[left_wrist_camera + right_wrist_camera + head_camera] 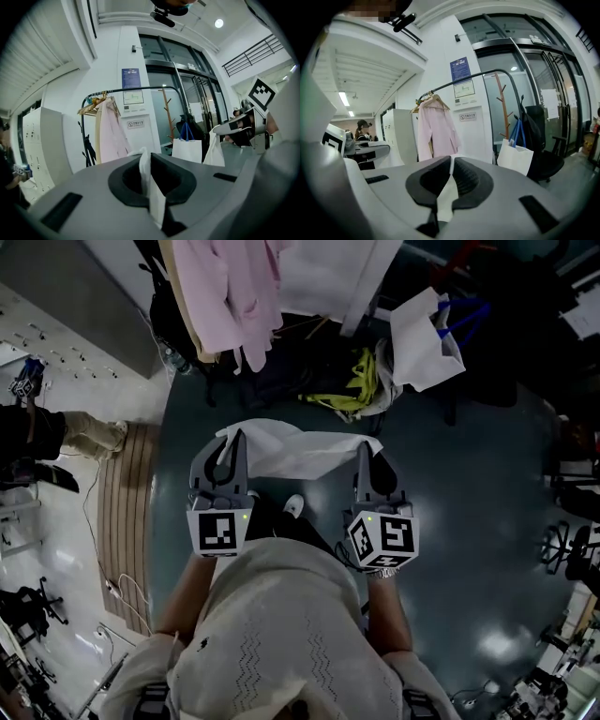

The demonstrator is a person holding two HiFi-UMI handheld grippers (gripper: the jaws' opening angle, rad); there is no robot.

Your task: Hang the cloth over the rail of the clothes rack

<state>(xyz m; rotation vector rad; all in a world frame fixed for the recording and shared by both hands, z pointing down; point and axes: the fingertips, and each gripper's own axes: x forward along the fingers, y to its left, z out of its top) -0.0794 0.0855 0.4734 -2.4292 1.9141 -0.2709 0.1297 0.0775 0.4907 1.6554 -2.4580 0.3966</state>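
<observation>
Before clothes rack [140, 88]: left gripper [228, 441], right gripper [372, 454] level, fingers [183, 182] pinching cloth [300, 452].

The cloth [300, 452] is white, the hanging shirt [227, 289] pale pink, and a crumpled strap [355, 387] looks yellow.

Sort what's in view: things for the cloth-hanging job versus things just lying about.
For the job:
cloth
left gripper and right gripper, both shut on the cloth
clothes rack rail

Lying about:
pink shirt
white tote bag
wooden coat stand
</observation>
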